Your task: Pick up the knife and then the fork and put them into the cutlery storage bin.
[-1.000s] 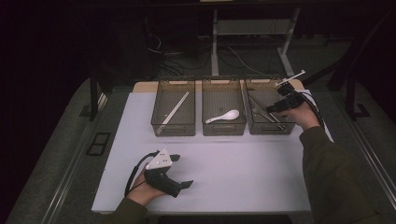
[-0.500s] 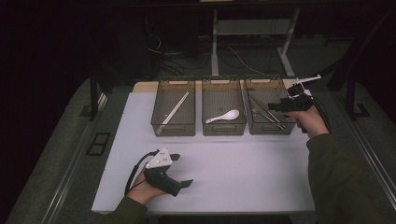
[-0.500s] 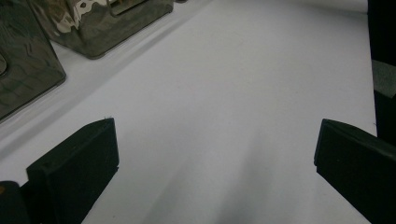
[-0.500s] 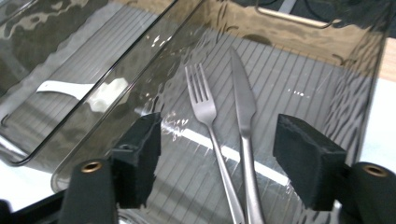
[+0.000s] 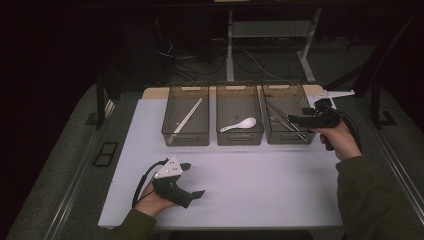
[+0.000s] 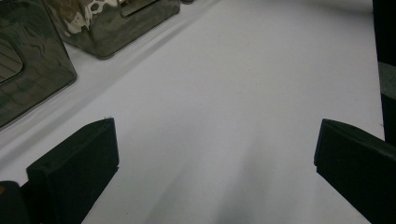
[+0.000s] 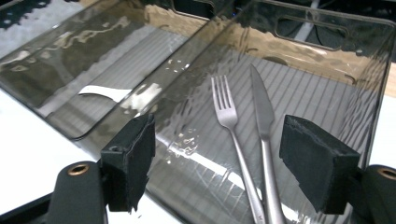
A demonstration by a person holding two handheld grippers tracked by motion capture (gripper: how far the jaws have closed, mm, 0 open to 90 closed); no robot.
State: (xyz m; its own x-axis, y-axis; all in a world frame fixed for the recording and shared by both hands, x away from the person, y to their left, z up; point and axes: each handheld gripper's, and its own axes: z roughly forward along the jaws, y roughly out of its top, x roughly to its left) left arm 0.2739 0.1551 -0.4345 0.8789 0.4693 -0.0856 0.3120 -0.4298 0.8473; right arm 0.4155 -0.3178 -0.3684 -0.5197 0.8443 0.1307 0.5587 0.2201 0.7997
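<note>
— Clear smoky plastic, three bins in a row at the far edge of the white desk point(image 5: 260, 170). The right bin point(image 5: 285, 100) holds a steel fork point(image 7: 229, 121) and a knife point(image 7: 262, 116) lying side by side, handles toward the near wall.

— Where are the right tongs point(image 5: 296, 120)?

— Just at that bin's right near corner, held level above the rim, pointing across it. The jaws have just been opening and now stand wide, nothing between the foam pads; the fork and knife lie below, untouched.

— And the left tongs point(image 5: 195, 180)?

— Resting low over the near part of the desk, jaws wide apart over bare white surface. Plenty of open room there: the whole front half of the desk is free.

— Anything the close views add?

— The right gripper view shows the bin's ribbed floor, its wavy glossy walls and a slot handle in the far wall. It also catches the handle of the white spoon point(image 5: 240, 124) in the middle bin point(image 5: 239, 142). From above, the left bin point(image 5: 186, 140) holds a long pale stick point(image 5: 186, 120), lying diagonally.
</note>
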